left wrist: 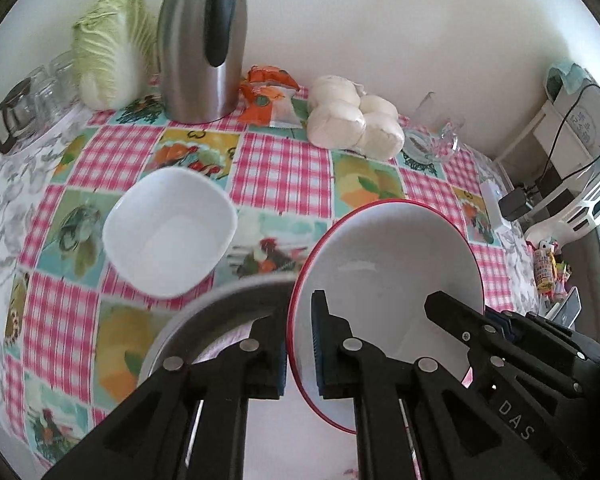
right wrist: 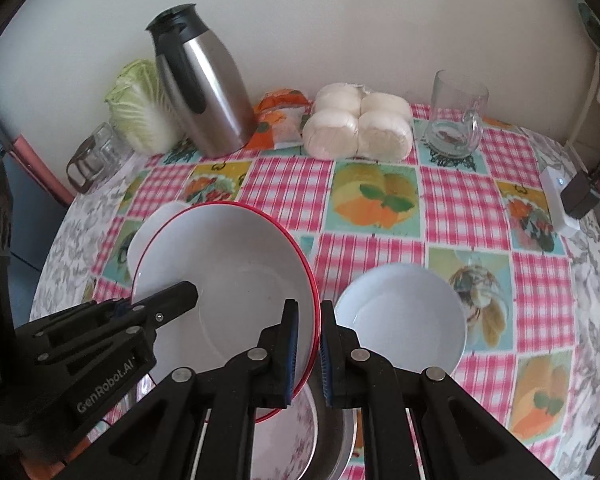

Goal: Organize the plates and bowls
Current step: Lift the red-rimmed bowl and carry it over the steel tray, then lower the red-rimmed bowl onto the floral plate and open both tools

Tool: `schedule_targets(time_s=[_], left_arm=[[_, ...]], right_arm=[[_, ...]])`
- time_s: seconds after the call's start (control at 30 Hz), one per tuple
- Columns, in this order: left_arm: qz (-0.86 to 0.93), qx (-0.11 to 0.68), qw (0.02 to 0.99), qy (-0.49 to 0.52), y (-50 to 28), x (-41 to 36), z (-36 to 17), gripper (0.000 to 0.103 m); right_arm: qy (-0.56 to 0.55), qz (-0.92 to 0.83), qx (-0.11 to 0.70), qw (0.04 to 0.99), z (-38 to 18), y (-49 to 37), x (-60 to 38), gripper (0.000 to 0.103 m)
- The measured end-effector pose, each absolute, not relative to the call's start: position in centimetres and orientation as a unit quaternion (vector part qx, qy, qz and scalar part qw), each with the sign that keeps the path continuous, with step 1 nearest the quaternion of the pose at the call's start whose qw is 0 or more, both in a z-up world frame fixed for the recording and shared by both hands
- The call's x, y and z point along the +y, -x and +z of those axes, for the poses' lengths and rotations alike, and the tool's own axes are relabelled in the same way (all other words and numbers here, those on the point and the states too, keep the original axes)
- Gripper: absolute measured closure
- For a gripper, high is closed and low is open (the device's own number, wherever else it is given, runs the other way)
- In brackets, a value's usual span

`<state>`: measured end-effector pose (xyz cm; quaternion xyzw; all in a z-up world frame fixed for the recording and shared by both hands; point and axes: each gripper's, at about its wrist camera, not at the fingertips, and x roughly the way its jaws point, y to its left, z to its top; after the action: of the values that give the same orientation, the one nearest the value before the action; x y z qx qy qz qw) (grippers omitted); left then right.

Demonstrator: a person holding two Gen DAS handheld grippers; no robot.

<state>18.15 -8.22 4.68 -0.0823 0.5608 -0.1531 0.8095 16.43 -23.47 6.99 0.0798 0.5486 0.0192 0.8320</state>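
A large white bowl with a red rim (left wrist: 384,280) (right wrist: 228,272) is held off the table by both grippers. My left gripper (left wrist: 300,340) is shut on its left rim. My right gripper (right wrist: 309,344) is shut on its right rim; it also shows at the bowl's right in the left wrist view (left wrist: 460,316). A square white bowl (left wrist: 170,232) sits on the table to the left, mostly hidden behind the big bowl in the right wrist view (right wrist: 152,228). A round white bowl (right wrist: 400,316) sits to the right. A metal bowl (left wrist: 204,328) (right wrist: 336,432) lies below the held bowl.
At the back of the checked tablecloth (right wrist: 460,208) stand a steel thermos jug (right wrist: 204,84), a cabbage (right wrist: 140,108), a snack packet (right wrist: 280,120), wrapped buns (right wrist: 356,124) and a glass mug (right wrist: 456,112). Glass jars (right wrist: 96,156) stand far left. A charger (right wrist: 560,200) lies at the right edge.
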Motion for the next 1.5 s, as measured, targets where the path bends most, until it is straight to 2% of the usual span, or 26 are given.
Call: schedule_targets(time_s=[0.63,0.9,1.5], left_arm=[[-0.139,0.549,0.818,0.102,-12.3,-4.7,3.0,0.094],[-0.143,0.559,0.812,0.092,-11.8,-4.9,1.9,0.094],[-0.155,0.577,0.795,0.107,-12.3,-4.4,1.0,0.094]], right_arm=[[-0.087,0.023,0.524,0.847,5.8,-10.0,-20.1,0.092],[-0.135,0.005,0.517,0.845,4.3,-8.6,-20.4,0.091],[-0.136,-0.004,0.53,0.837,3.8,-8.7,-20.0,0.091]])
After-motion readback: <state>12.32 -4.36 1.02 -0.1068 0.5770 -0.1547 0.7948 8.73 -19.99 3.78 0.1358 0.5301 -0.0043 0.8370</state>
